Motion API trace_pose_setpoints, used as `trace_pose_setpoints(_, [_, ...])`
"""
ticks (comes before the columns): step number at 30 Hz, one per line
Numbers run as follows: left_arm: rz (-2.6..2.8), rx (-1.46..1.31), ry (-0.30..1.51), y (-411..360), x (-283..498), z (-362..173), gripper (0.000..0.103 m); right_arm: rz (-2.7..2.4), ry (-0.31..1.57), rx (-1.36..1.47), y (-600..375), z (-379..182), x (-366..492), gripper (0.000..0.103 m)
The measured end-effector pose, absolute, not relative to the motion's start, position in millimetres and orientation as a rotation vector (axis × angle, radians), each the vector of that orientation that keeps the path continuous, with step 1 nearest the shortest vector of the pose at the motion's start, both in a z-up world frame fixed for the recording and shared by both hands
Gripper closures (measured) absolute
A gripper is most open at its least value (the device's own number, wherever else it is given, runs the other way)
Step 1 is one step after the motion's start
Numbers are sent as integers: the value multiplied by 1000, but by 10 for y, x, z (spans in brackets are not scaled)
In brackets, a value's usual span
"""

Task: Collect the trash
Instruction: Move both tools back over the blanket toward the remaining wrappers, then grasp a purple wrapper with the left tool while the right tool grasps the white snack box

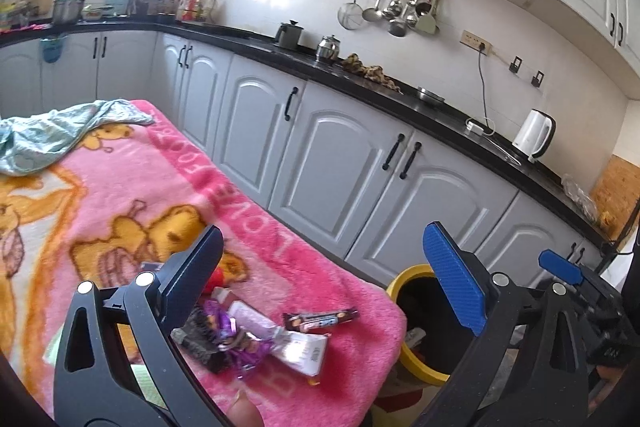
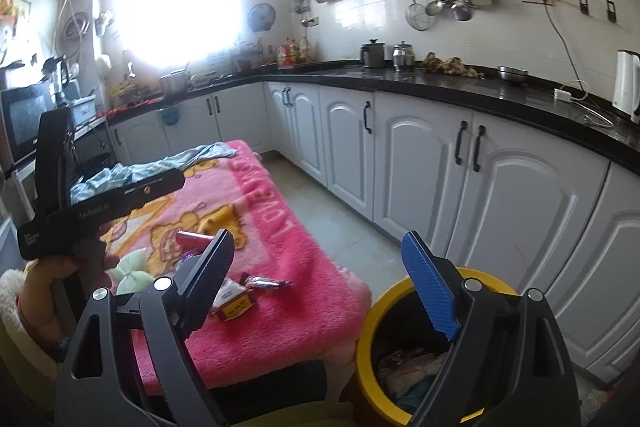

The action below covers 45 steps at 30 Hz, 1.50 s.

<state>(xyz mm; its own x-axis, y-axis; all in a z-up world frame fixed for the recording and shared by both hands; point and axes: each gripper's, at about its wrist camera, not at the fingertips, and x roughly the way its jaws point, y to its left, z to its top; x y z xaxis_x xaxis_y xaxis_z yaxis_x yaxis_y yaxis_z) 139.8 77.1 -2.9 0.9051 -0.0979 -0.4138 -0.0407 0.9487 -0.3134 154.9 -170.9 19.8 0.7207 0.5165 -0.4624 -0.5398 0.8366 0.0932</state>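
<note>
Wrappers [image 1: 256, 335] are scattered on the pink blanket [image 1: 120, 195], lower centre; both the left hand-held gripper [image 1: 324, 291] and the right hand-held gripper [image 2: 324, 291] are spread apart, empty, the yellow-rimmed bin [image 2: 400, 291] beside.

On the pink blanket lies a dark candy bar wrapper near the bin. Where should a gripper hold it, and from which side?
Grip the dark candy bar wrapper at its middle, across the narrow width, coming from above. It lies flat and alone on the pink blanket, long and thin, so open jaws probably fit astride it more easily than along its length.
</note>
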Motion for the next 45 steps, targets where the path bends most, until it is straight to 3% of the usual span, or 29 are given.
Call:
trace_pose_setpoints(32, [42, -401, 649, 1348, 1325, -682, 12, 791, 699, -291, -636, -702, 1596, 17])
trace_pose_setpoints(41, [-9, -432, 724, 1288, 1455, -869, 43, 854, 783, -303, -456, -1035, 1813, 17])
trace_pose_setpoints(45, [-14, -439, 751, 1260, 1507, -939, 49, 888, 802, -296, -398, -1130, 1893, 17])
